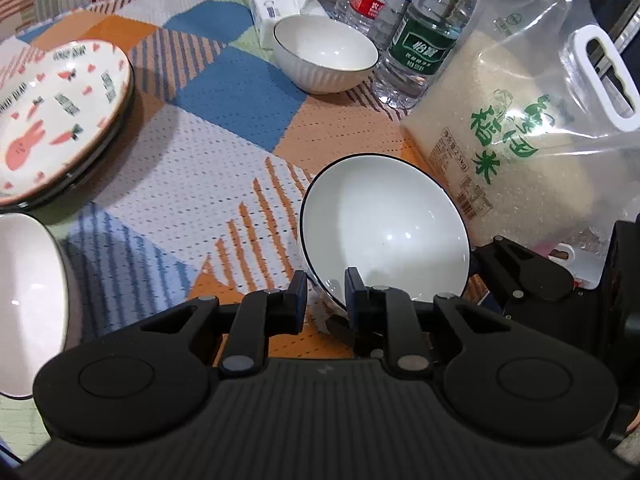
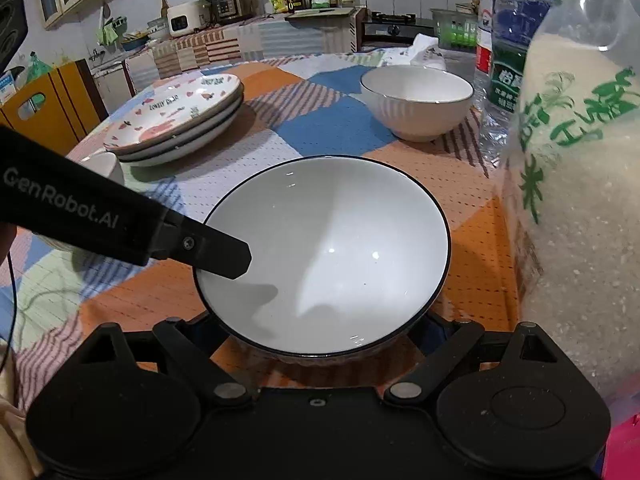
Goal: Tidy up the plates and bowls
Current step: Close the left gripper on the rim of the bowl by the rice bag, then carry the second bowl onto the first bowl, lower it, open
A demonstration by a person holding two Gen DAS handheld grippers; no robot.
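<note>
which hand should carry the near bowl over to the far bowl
Left. The left gripper already pinches the near bowl by its rim, while the right gripper's fingers spread wide beneath it. The far bowl stands straight ahead.

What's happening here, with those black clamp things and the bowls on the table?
A person is tidying dishes with a handheld two-finger gripper in each hand. The left gripper has pinched the rim of a white bowl, one finger inside and one outside. The right gripper sits low behind the same bowl, its fingers hidden under it. A stack of rabbit-patterned plates is already piled up, and another white bowl waits farther back, near water bottles and a bag of rice.
</note>
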